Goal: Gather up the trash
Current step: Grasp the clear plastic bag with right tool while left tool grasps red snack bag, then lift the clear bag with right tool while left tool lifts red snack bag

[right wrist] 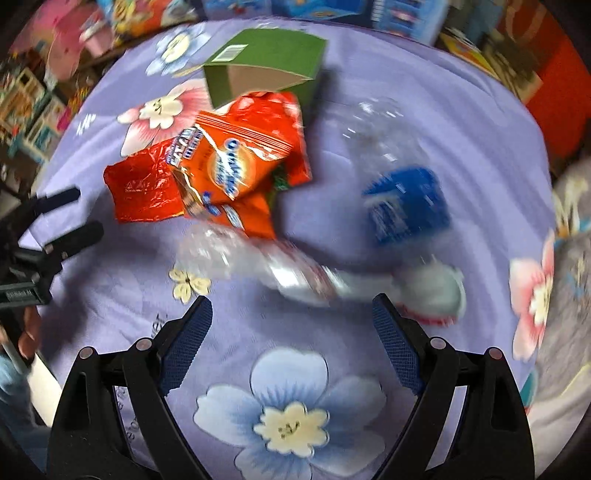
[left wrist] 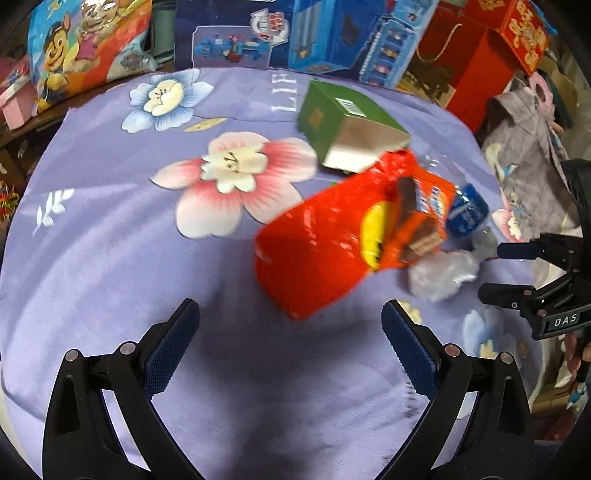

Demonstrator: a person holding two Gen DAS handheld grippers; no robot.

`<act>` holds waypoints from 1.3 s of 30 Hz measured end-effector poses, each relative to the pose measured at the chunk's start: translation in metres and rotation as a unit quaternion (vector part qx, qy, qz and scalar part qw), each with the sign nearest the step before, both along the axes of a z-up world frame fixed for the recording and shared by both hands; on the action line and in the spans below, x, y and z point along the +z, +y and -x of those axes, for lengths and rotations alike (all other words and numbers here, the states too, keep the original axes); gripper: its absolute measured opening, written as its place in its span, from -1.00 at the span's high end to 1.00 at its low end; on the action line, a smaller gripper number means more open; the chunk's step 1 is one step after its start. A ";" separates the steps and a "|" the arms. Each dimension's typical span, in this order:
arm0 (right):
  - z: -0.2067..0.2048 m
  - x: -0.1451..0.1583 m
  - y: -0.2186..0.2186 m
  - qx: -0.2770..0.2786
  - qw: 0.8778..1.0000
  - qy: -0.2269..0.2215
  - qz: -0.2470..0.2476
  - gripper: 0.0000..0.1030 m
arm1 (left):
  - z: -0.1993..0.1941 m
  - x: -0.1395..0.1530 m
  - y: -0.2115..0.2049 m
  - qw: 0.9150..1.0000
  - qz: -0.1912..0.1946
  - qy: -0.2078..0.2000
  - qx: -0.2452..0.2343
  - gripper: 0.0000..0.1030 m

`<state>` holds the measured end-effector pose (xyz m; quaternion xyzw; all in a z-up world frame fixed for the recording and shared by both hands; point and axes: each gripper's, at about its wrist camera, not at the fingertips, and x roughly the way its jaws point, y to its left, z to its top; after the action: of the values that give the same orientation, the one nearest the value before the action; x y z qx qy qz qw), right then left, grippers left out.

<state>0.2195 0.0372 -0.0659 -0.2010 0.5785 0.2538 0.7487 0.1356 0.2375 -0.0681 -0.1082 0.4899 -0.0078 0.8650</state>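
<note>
Trash lies in a heap on a purple flowered cloth [left wrist: 110, 258]. An orange-red snack bag [left wrist: 332, 240] [right wrist: 236, 162] rests against an open green carton [left wrist: 343, 122] [right wrist: 266, 70]. Beside them lie a clear bottle with a blue label [right wrist: 402, 199] [left wrist: 467, 212] and a crumpled clear bottle [right wrist: 258, 262] [left wrist: 439, 273]. My left gripper [left wrist: 290, 347] is open over bare cloth, just short of the bag. My right gripper [right wrist: 291, 336] is open, its tips just short of the crumpled bottle. Each gripper shows at the edge of the other's view, the right gripper [left wrist: 491, 271] and the left gripper [right wrist: 86, 214].
Toy boxes [left wrist: 332, 33], a cartoon bag [left wrist: 85, 44] and red gift boxes [left wrist: 480, 59] crowd the far side beyond the cloth. A grey patterned fabric [left wrist: 524, 140] lies at the right. White crumpled material [right wrist: 432, 291] sits by the right finger.
</note>
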 end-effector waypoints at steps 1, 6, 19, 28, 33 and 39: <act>-0.003 -0.002 0.005 0.006 1.000 0.002 0.003 -0.63 | -0.003 -0.001 0.004 1.000 -0.002 0.001 -0.001 -0.92; -0.008 -0.018 0.018 0.027 0.999 0.020 0.013 -0.63 | -0.022 0.000 0.015 0.999 -0.022 -0.004 -0.026 -0.92; -0.011 -0.042 -0.005 -0.040 0.997 0.058 -0.009 0.45 | -0.082 -0.034 -0.015 0.989 -0.031 0.012 -0.145 -0.91; -0.003 -0.040 -0.038 -0.101 0.991 0.069 -0.053 0.48 | -0.042 -0.034 -0.057 0.981 -0.024 -0.005 -0.193 0.69; 0.018 -0.033 -0.054 -0.117 0.988 0.069 -0.076 0.48 | -0.013 -0.031 -0.088 0.976 0.017 -0.004 -0.215 0.79; 0.027 -0.023 -0.098 -0.163 0.979 0.061 -0.105 0.48 | 0.013 -0.025 -0.120 0.970 0.046 0.002 -0.238 0.80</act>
<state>0.1925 -0.0611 -0.0886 -0.0084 0.6182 0.1991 0.7604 0.1229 0.1175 -0.0932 -0.0286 0.5027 -0.2355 0.8313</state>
